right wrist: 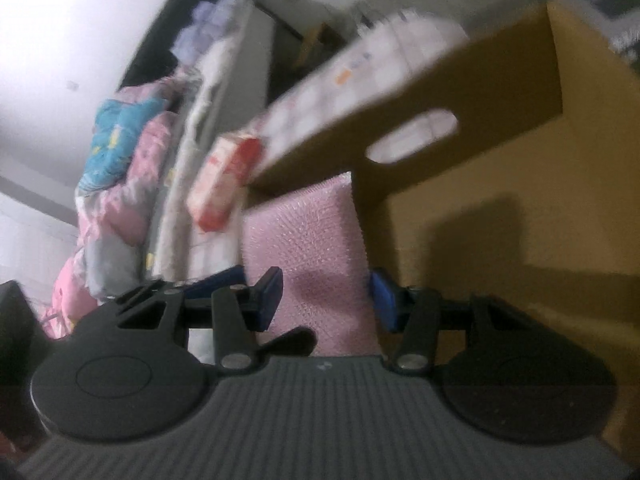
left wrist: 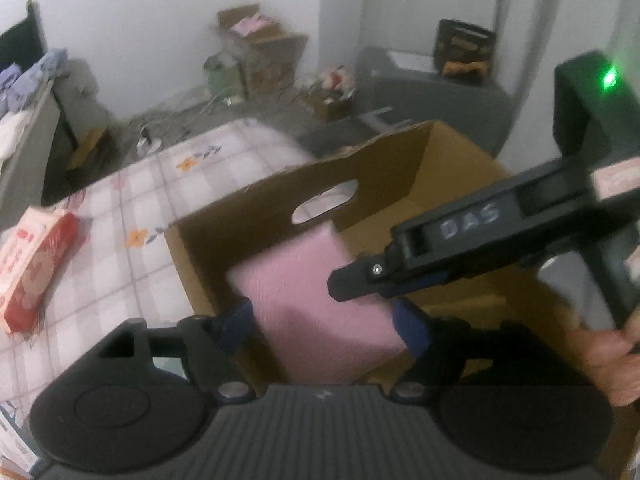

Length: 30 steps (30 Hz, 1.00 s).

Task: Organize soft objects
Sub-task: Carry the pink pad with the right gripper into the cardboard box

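A pink bubble-wrap pad (left wrist: 316,300) stands tilted inside an open cardboard box (left wrist: 256,216). My left gripper (left wrist: 324,326) is over the box with its blue fingers on either side of the pad, apparently gripping its width. My right gripper (right wrist: 326,296) also straddles the pad (right wrist: 308,240) with blue fingers (right wrist: 270,296) on both sides; its jaws look open, beside the pad. The right gripper's body (left wrist: 500,240) crosses the left wrist view above the box. A red and white soft pack (left wrist: 36,264) lies on the checked cloth at left, and shows in the right wrist view (right wrist: 224,184).
The box (right wrist: 500,160) with a handle hole sits on a checked, flowered cloth (left wrist: 152,184). A bed with bedding (right wrist: 120,168) is at the left. Cartons, a grey unit and clutter stand along the far wall (left wrist: 260,52).
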{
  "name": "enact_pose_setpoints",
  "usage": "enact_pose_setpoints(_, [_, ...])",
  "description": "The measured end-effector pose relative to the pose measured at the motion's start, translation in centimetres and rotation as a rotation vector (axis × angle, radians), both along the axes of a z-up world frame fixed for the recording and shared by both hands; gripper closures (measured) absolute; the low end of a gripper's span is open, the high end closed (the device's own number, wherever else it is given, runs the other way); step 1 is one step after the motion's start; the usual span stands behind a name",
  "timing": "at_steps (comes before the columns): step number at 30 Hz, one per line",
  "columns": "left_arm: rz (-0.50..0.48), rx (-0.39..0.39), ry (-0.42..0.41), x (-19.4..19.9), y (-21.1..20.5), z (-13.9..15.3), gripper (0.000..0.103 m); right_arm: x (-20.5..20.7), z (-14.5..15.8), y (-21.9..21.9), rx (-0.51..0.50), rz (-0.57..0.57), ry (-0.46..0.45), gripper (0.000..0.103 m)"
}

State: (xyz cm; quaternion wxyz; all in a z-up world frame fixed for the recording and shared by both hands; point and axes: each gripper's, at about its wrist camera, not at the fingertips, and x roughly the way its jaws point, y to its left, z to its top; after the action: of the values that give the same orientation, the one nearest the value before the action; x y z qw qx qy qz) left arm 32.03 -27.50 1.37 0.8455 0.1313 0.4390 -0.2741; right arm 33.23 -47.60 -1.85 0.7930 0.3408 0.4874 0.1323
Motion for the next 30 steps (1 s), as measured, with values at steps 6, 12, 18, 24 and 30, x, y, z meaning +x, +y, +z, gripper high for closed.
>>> enact_pose_setpoints(6, [0.002, -0.011, 0.007, 0.4, 1.1, 0.6, 0.024, 2.2, -4.8, -1.0, 0.014, -0.058, 0.122, 0.054])
enact_pose_setpoints(12, [0.014, -0.053, -0.013, -0.3, 2.9, 2.8, 0.018, 2.1, -5.5, -0.9, 0.018, -0.087, 0.142, 0.054])
enact_pose_setpoints(18, [0.081, -0.093, -0.017, -0.9, 6.4, 4.8, 0.016, 2.4, -6.9, 0.7, -0.015, -0.084, 0.181, 0.057])
enact_pose_setpoints(24, [0.167, -0.105, -0.021, -2.3, 11.1, 5.5, 0.014, 4.0, -8.4, 3.5, -0.02, -0.077, 0.217, 0.065])
enact_pose_setpoints(30, [0.254, -0.091, -0.057, -4.6, 14.9, 4.9, 0.011, 5.3, -8.4, 5.1, -0.04, -0.067, 0.19, 0.066])
